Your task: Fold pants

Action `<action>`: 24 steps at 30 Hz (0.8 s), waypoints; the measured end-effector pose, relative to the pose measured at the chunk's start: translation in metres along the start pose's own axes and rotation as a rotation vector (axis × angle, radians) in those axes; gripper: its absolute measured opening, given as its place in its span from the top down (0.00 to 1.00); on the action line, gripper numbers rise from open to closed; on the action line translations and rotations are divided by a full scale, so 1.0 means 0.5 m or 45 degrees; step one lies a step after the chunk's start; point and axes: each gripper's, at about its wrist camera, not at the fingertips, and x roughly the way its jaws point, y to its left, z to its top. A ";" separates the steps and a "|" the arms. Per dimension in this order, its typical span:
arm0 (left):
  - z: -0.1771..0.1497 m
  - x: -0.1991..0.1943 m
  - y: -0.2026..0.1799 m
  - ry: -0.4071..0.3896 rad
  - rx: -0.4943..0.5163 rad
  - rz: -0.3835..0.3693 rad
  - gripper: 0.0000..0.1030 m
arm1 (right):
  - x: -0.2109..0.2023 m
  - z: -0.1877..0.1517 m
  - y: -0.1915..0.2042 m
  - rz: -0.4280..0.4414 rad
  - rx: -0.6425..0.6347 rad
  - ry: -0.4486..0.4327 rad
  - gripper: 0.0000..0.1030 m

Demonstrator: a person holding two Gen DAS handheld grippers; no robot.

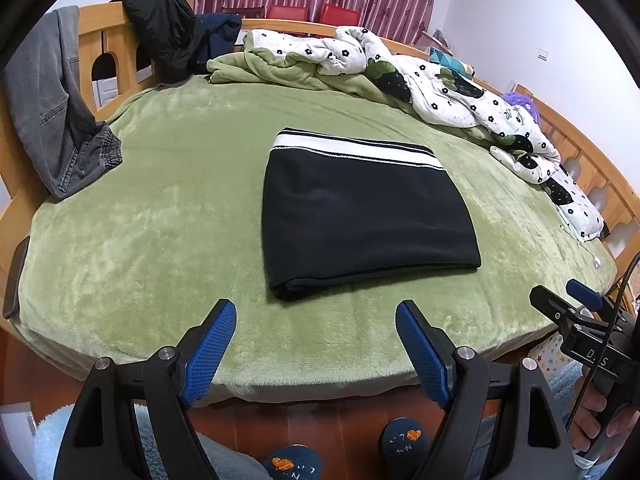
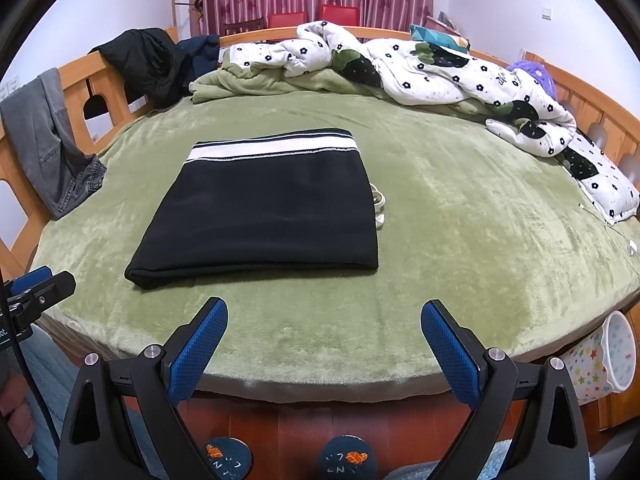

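Note:
The black pants (image 1: 364, 216) lie folded into a flat rectangle on the green bed cover (image 1: 160, 220), with the white-striped waistband at the far edge. They also show in the right wrist view (image 2: 264, 208), where a pale drawstring (image 2: 378, 204) pokes out at their right side. My left gripper (image 1: 316, 316) is open and empty, held above the bed's near edge, just short of the pants. My right gripper (image 2: 324, 316) is open and empty, also at the near edge, to the right of the pants. The right gripper shows from the side in the left wrist view (image 1: 576, 300).
A rumpled white flowered quilt (image 2: 460, 76) lies along the far and right sides. Grey jeans (image 1: 48, 108) and dark jackets (image 1: 168, 32) hang on the wooden bed rail. A star-patterned bin (image 2: 600, 356) stands right of the bed. My slippered feet (image 2: 348, 460) are on the floor below.

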 end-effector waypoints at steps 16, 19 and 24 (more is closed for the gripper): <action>-0.001 0.000 -0.003 -0.005 0.006 0.009 0.22 | 0.000 0.003 0.003 -0.011 0.024 0.002 0.07; -0.001 -0.001 -0.002 -0.005 0.006 0.008 0.22 | 0.000 0.003 0.002 -0.009 0.027 0.002 0.07; 0.001 0.001 0.004 -0.005 0.008 0.007 0.22 | 0.000 0.004 0.000 -0.010 0.026 0.002 0.07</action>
